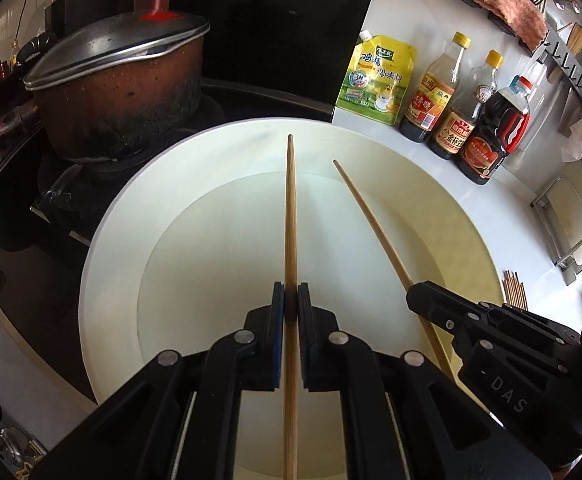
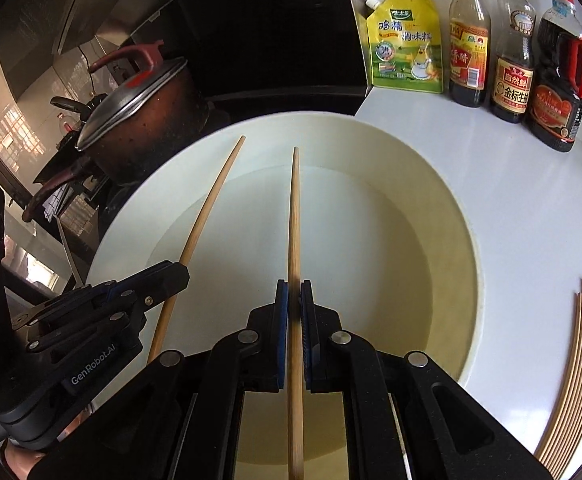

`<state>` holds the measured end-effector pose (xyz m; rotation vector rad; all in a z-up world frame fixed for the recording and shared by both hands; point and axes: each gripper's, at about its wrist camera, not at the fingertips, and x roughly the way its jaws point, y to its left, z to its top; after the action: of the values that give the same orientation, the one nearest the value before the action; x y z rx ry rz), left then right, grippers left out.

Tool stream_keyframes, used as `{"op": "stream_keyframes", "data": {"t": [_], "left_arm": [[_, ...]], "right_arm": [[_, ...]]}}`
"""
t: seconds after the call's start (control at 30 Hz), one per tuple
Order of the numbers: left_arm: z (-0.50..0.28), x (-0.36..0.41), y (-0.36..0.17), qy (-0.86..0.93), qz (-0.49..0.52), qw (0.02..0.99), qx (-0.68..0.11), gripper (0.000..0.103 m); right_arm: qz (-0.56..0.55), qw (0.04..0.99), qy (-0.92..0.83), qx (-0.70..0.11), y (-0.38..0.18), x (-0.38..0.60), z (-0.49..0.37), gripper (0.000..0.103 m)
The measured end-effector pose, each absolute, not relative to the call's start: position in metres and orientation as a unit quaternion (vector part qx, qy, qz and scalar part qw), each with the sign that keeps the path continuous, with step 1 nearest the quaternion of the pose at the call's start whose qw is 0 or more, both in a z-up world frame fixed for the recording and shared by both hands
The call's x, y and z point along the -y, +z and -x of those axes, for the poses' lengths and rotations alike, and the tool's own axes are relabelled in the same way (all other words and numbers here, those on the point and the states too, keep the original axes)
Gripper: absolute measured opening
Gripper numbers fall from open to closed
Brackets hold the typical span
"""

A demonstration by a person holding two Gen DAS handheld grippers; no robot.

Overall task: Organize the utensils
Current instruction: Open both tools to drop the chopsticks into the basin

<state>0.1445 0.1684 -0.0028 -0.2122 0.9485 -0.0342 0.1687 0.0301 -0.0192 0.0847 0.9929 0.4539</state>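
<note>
Kitchen setting: a white table (image 2: 511, 208) adjoins a dark hob carrying a scorched lidded pot (image 1: 119, 92). A yellow seasoning pouch (image 2: 407, 44) and three sauce bottles (image 2: 511, 56) stand at the back. A wide white basin (image 1: 391, 160) occupies the centre, holding what appears to be shallow clear water.

Left gripper (image 1: 291, 304): fingers clamped together on one wooden chopstick (image 1: 291, 216), gripped partway along its length. Right gripper (image 2: 294, 300): fingers likewise clamped on a second chopstick (image 2: 294, 220). Both grippers are tilted downward over the basin, side by side, right gripper nearer the table side.

Governing relation: each chopstick's long axis runs straight forward out of its fingers, in line with the gripper. The tips point toward the basin's far rim, near one another but apart. Whether the tips are above the water or touching it cannot be determined.

A bundle of chopsticks (image 2: 575, 360) lies flat on the table to the right of the basin, just outside its rim, aligned roughly parallel. The right gripper is the nearer to it.

Condition of held items: slender, light-brown wood, tapering to the tip, straight, no visible damage. Curvature seen off-centre is judged to be lens effect.
</note>
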Motion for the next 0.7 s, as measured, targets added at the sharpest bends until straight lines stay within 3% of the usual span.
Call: {"op": "stream_keyframes", "data": {"t": [0.17, 0.27, 0.3, 0.7], "left_arm": [[-0.144, -0.174, -0.012, -0.004, 0.107, 0.881, -0.461, 0.01], [-0.139, -0.18, -0.012, 0.006, 0.107, 0.888, -0.448, 0.042], [-0.138, -0.183, -0.01, 0.009, 0.106, 0.891, -0.442, 0.048], [-0.124, -0.188, -0.01, 0.003, 0.111, 0.893, -0.435, 0.048]], "right_arm": [[-0.044, 0.855, 0.21, -0.473, -0.025, -0.03, -0.17, 0.007], [-0.047, 0.863, 0.203, -0.461, -0.022, -0.024, -0.167, 0.011], [-0.049, 0.864, 0.202, -0.459, -0.021, -0.022, -0.166, 0.011], [-0.052, 0.876, 0.192, -0.44, -0.007, -0.008, -0.142, 0.015]]}}
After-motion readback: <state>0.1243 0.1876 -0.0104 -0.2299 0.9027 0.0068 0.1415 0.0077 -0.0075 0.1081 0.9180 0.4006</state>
